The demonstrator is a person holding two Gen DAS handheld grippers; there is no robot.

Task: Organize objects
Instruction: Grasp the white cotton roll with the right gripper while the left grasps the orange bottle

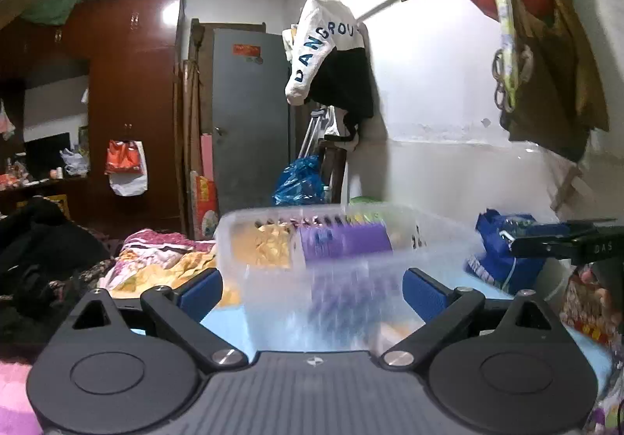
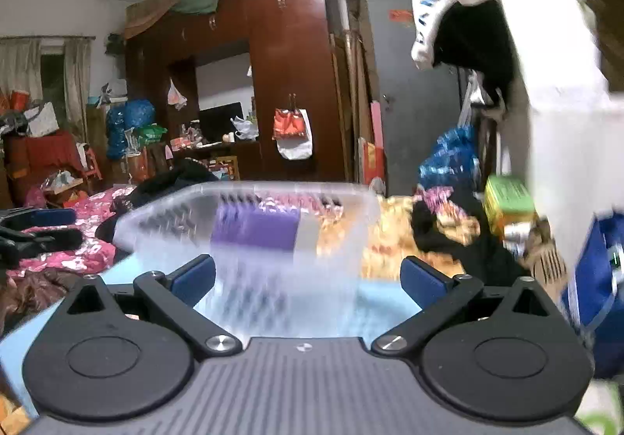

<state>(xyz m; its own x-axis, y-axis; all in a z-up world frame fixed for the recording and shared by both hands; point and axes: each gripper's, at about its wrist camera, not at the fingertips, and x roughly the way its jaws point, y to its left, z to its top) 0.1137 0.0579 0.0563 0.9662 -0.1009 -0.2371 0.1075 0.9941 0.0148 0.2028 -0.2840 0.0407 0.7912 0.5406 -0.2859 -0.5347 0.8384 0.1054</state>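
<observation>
**Clear plastic basket sits between both open grippers on the blue surface**

The clear plastic basket [image 1: 343, 240] stands on a light blue surface [image 1: 226, 322], straight ahead of both cameras and blurred in each. Through its slotted wall a purple item [image 1: 345, 242] shows, with a yellow-orange item [image 1: 271, 244] just beside it on the left in the left wrist view.

In the left wrist view, starting at the left, dark clothes [image 1: 43, 251] and a flowered quilt [image 1: 156, 259] lie heaped beside the surface. The left gripper [image 1: 312, 289] has its blue-padded fingers [image 1: 201, 290] spread wide, one on each side of the basket's near wall; whether either pad touches the plastic cannot be told through the blur. Farther right a blue bag [image 1: 503, 251] stands just beside the basket, and the other gripper's black body reaches in from the right edge.

In the right wrist view, a pink flowered cover [image 2: 78, 240] lies at the left, behind the black tip of the other tool. The basket [image 2: 249, 224] fills the middle, the purple item [image 2: 255, 228] inside it. The right gripper [image 2: 308, 281] also has its fingers [image 2: 193, 281] spread apart, holding nothing, the basket's near corner between them. To the right sit a green box [image 2: 507, 197] and the blue bag [image 2: 600, 279] at the frame edge.
</observation>
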